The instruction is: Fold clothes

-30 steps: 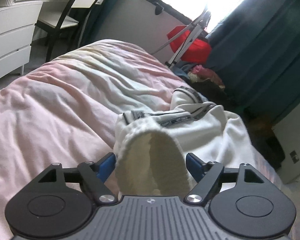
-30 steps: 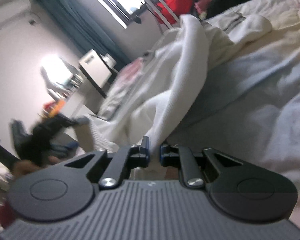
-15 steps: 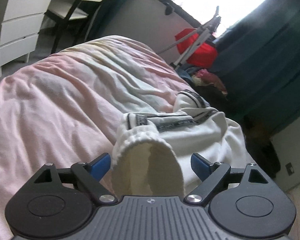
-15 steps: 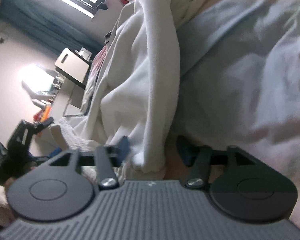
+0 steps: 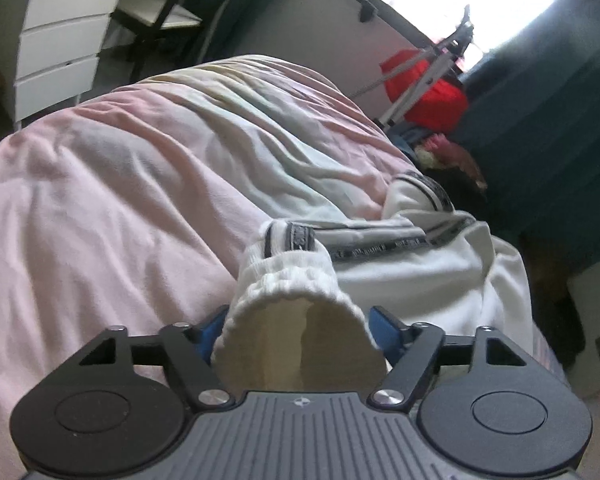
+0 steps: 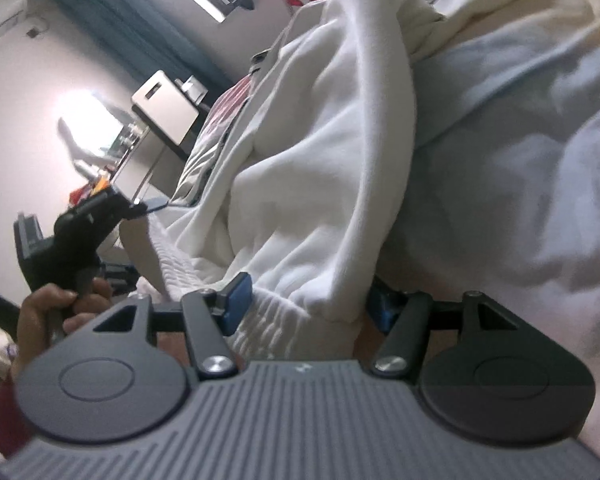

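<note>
Right tool (image 6: 302, 304): a second ago its blue pads were pinched nearly together on a fold of the white garment (image 6: 324, 152); half a second ago they had parted; now they stand wide apart, cloth lying loose between them, ribbed hem bunched at the left pad. Its view swung: bed (image 6: 520, 140) fills more of the right side, and the left tool (image 6: 88, 224) with the gripping hand (image 6: 56, 312) reads sharper at the left edge. Left tool (image 5: 298, 330): pads wide all along, slightly narrower than half a second ago; ribbed cuff (image 5: 288, 280) sits a little higher between them; camera tilted, window slid right.
</note>
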